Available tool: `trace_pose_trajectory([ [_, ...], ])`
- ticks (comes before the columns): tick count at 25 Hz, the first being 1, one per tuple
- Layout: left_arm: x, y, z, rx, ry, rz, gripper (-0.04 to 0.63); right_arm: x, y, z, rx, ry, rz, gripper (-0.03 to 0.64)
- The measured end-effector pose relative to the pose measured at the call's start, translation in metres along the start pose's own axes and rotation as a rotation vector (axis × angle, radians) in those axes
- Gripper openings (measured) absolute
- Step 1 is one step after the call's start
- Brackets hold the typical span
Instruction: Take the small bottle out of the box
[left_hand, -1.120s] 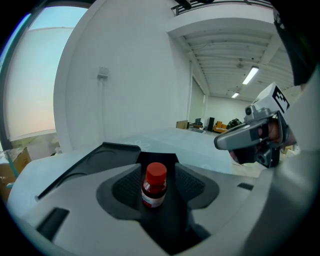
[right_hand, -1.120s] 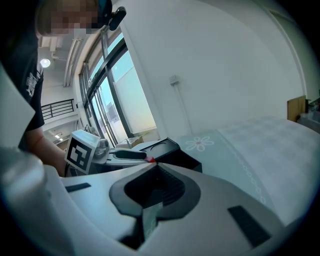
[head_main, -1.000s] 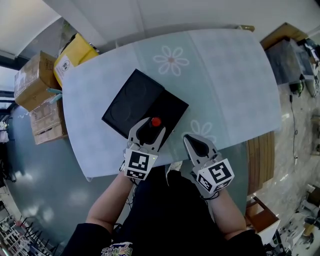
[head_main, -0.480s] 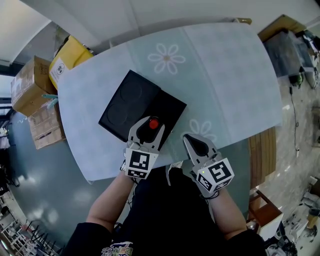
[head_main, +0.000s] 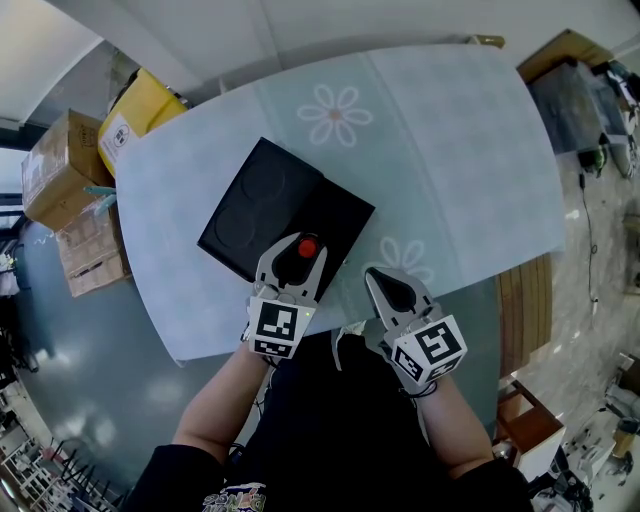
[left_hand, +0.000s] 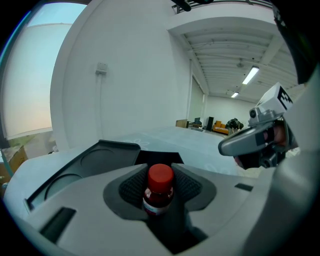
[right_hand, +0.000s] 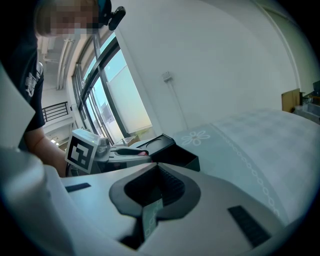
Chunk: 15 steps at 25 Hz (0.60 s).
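A small dark bottle with a red cap (head_main: 308, 247) stands in the near end of the open black box (head_main: 340, 212), whose lid (head_main: 255, 205) lies flat to the left. My left gripper (head_main: 296, 256) straddles the bottle. In the left gripper view the bottle (left_hand: 160, 187) sits between the ribbed pads (left_hand: 131, 189). The jaws have just been closing in on it, and I see no firm press. My right gripper (head_main: 389, 285) hovers over the table just right of the box, its jaws shut on nothing. In the right gripper view the gripper (right_hand: 159, 172) shows only tablecloth below.
The box lies on a pale blue flower-patterned table (head_main: 460, 150). Cardboard cartons (head_main: 70, 180) and a yellow package (head_main: 145, 108) are stacked off the table's left end. A wooden bench (head_main: 520, 300) and clutter stand to the right.
The left gripper's jaws have drawn narrower around the red-capped bottle. Both hands stay where they were.
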<state>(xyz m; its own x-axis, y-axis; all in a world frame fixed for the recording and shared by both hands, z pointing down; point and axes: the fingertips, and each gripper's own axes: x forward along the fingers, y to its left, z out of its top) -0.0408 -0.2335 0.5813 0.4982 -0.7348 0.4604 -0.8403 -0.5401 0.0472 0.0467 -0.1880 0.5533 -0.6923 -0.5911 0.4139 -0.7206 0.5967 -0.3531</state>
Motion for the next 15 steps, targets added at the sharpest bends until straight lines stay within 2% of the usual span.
trace_pose_trajectory([
  [15, -0.033, -0.014, 0.028, 0.017, -0.041, 0.026, 0.166, -0.025, 0.013, 0.022, -0.069, -0.059, 0.029, 0.023],
])
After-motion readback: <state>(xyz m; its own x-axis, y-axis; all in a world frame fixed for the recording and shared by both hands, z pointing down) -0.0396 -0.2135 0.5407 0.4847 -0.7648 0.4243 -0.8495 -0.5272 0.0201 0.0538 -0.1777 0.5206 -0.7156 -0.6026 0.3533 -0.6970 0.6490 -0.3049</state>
